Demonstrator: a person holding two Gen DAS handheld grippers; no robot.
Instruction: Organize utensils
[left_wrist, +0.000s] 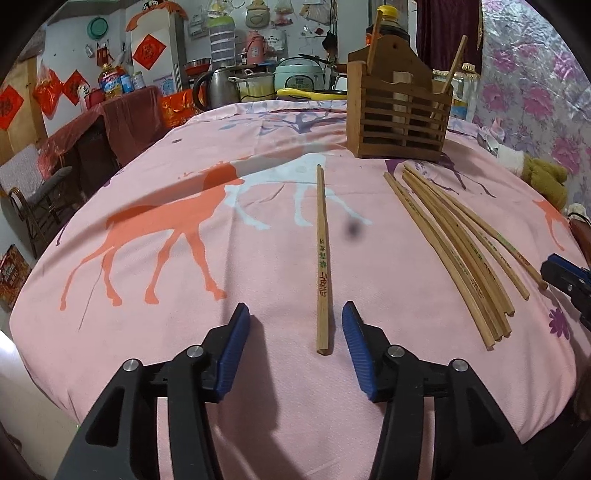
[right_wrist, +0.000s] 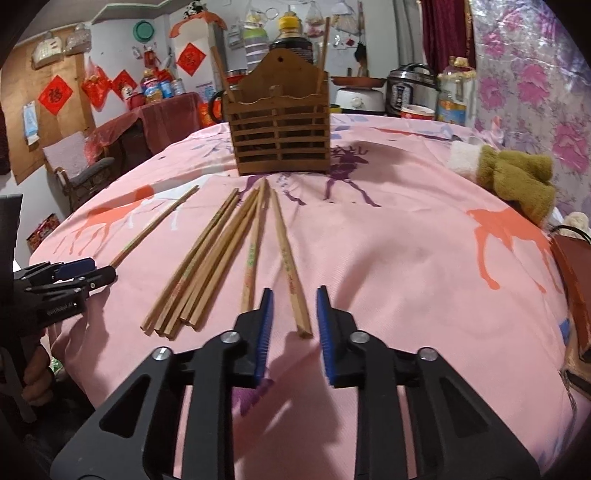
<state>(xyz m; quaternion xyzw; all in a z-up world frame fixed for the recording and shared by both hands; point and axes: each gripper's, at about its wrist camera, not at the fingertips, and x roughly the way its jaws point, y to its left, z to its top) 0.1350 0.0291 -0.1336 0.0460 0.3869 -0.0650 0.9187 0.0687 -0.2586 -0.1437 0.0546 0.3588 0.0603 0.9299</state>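
Observation:
A slatted wooden utensil holder (left_wrist: 397, 114) stands at the far side of the pink table, with two chopsticks upright in it; it also shows in the right wrist view (right_wrist: 280, 129). A single chopstick (left_wrist: 322, 254) lies apart from the rest, its near end between the open jaws of my left gripper (left_wrist: 295, 314). Several chopsticks (left_wrist: 458, 254) lie in a loose bundle (right_wrist: 207, 266) to its right. The rightmost chopstick (right_wrist: 290, 262) has its near end between the open jaws of my right gripper (right_wrist: 294, 295). Both grippers are empty.
A pink deer-print cloth (left_wrist: 184, 258) covers the table. A green-brown stuffed toy (right_wrist: 517, 181) lies at the right edge, a reddish box (right_wrist: 576, 280) nearer. Kettle, pots and cookers (left_wrist: 258, 83) crowd the far edge. My left gripper also shows in the right wrist view (right_wrist: 85, 273).

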